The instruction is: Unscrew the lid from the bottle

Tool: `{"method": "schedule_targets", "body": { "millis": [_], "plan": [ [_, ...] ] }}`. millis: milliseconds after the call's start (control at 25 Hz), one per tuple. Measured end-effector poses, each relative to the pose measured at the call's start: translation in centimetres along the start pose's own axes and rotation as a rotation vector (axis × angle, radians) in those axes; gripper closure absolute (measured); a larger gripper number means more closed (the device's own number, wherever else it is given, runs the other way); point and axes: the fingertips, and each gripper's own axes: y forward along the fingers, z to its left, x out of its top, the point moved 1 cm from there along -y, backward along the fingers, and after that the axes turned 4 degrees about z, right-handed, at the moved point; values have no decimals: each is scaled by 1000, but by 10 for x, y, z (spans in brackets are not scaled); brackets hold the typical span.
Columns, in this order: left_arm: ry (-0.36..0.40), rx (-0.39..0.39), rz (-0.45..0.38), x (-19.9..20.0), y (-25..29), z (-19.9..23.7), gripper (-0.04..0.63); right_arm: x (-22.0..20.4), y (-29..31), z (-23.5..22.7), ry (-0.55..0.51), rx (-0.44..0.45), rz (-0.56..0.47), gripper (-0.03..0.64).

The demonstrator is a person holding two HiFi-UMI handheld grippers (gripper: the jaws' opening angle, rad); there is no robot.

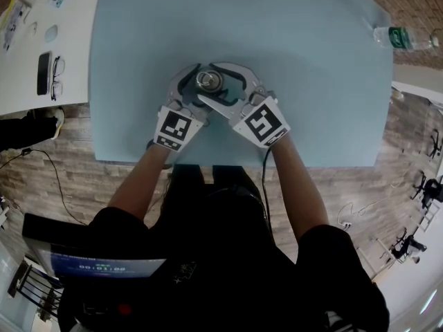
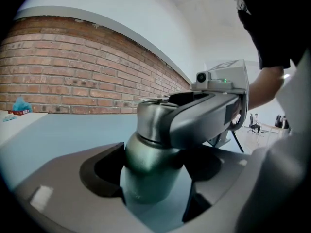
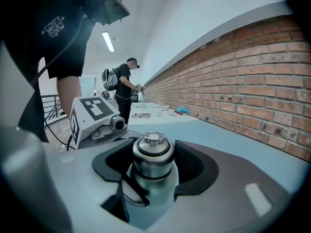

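The left gripper is clamped on the body of the bottle, low down, a pad against each side. The bottle stands upright on the blue table, near its front edge. The right gripper comes in above the left one and grasps the lid, which is still seated on the neck. The unscrewing looks set up rather than done. The next move probably calls for the left to hold the body still while the right rolls the lid round without slipping on the smooth metal.
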Motion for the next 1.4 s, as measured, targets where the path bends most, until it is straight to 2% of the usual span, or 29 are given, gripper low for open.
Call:
{"method": "schedule_targets", "body": {
  "millis": [1040,1400],
  "plan": [
    [60,-144,7,-1,0,-3,230,-2,1,4,-75,186,28,350],
    [59,-144,15,-1,0,-2,229,-2,2,3,-49,168,20,350]
  ]
}}
